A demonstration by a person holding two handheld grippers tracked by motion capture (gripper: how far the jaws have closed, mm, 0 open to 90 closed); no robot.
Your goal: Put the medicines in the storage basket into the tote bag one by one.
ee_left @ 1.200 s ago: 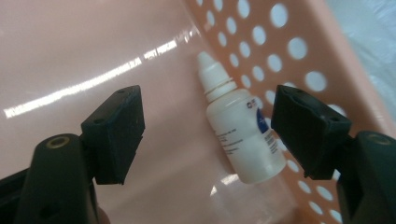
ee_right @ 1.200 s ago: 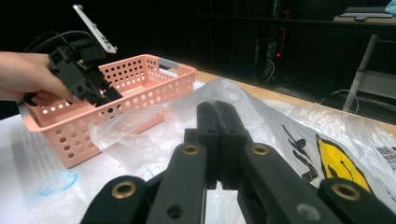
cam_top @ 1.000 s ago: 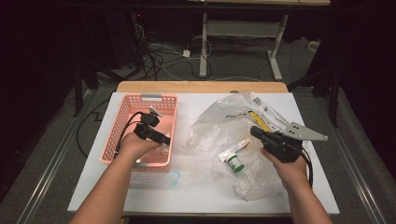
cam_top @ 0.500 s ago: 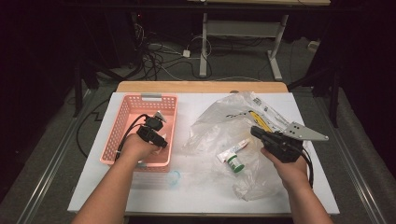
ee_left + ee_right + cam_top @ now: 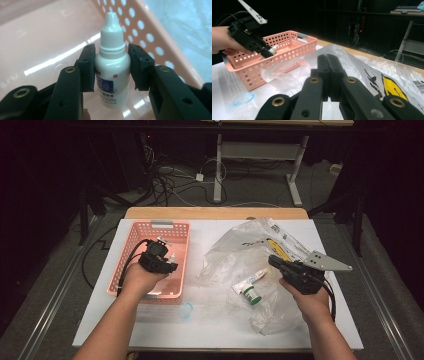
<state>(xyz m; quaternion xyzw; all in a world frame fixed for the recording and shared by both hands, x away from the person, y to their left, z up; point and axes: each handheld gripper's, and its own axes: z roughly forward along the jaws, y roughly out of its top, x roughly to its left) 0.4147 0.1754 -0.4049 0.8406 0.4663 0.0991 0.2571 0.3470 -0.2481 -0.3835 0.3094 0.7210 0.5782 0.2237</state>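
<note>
Left gripper: jaws partly drawn in, just closed further, and now pinched on a small white dropper bottle from both sides. The pads are pressed flat against the bottle's body just below its shoulder. The bottle is held upright between the jaws, cap toward the far end. Ribbed white screw cap with a tapered nozzle tip; glossy white body; a blue printed label with a small red mark is seen on the front, its text too small to read.

The bottle is held over the inside of the pink perforated basket, its base close to the basket floor; whether it touches the floor cannot be told. In the high view the left gripper is seen over the basket, toward its right wall, at the left side of the white table.

Right gripper: jaws pressed together, nothing between them. It is held level above a crumpled clear plastic bag bearing black and yellow print. In the high view the right gripper lies over the bag, well apart from the basket. A small tube and a green-capped vial are noted just beside it, at the bag.
</note>
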